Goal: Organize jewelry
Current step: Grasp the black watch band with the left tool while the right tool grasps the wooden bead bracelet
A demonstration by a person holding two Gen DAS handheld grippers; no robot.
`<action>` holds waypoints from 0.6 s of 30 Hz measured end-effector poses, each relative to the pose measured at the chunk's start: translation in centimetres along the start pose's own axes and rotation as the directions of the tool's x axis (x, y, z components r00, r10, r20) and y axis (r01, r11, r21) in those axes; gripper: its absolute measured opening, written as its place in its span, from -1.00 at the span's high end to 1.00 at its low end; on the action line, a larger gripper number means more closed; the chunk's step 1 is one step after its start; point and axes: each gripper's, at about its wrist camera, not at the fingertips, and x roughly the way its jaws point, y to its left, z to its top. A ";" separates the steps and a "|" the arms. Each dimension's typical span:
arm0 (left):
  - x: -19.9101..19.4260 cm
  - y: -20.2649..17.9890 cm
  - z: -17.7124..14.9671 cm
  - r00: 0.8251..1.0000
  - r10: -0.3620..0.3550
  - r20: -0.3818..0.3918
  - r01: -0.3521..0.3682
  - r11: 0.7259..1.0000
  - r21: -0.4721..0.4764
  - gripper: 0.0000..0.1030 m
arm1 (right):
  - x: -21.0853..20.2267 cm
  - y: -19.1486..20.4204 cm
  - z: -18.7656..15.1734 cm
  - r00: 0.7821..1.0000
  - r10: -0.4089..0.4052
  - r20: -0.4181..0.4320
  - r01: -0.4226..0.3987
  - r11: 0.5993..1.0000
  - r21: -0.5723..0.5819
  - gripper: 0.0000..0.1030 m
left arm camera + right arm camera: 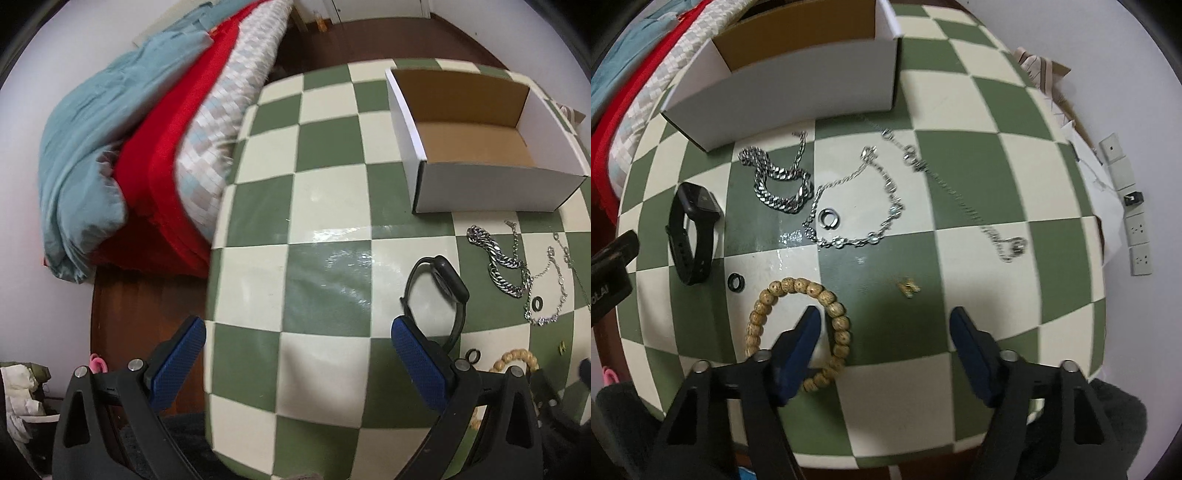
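On the green-and-cream checkered table (964, 173) lies loose jewelry: a thick silver chain (779, 184), a thin silver bracelet (857, 206) around a silver ring (828, 218), a long thin necklace (960, 195), a small gold earring (908, 287), a black ring (735, 282), a black smartwatch (694, 232) and a wooden bead bracelet (798, 317). An open white cardboard box (480, 147) stands behind them. My right gripper (886, 314) is open, its left finger inside the bead bracelet's loop. My left gripper (297, 328) is open over bare table, the smartwatch (439, 291) at its right finger.
A bed with blue, red and patterned bedding (155, 147) lies left of the table. Dark wooden floor (140, 317) shows beside it. Papers (1086, 162) and wall sockets (1137, 236) sit past the table's right edge.
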 end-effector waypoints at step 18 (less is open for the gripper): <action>3.8 -2.9 1.0 0.975 -0.197 -0.103 0.199 0.980 0.011 0.21 | 0.1 1.7 -0.8 0.998 0.036 0.047 -0.035 0.999 -0.024 0.69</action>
